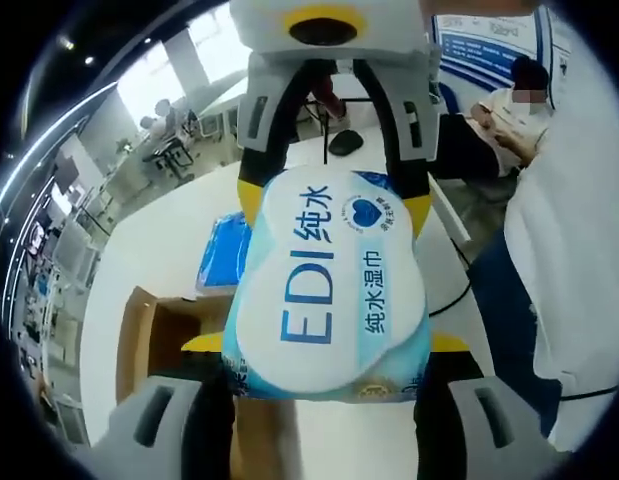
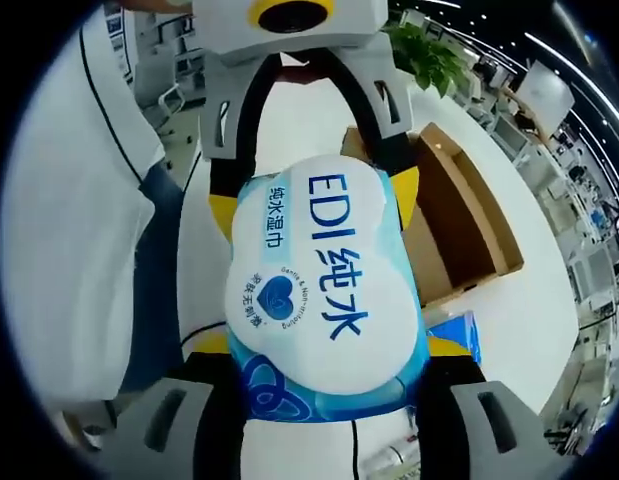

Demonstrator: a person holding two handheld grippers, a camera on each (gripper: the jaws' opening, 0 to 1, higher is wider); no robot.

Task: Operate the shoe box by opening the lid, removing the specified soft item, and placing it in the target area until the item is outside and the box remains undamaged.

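Blue-white wipes pack [image 1: 329, 295] — clamped between both hand-held grippers [image 1: 327, 345] [image 2: 329, 345] — above shoe box [image 2: 459, 215].

Shoe box [image 1: 154, 335] largely hidden behind wipes pack [image 1: 329, 290]

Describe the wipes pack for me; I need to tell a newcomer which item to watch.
Above the white table, near the open cardboard box, the left hand-held gripper and right hand-held gripper grip one soft pack between them. That wipes pack is blue and white, printed "EDI" in big blue letters, unlike the plain brown box.
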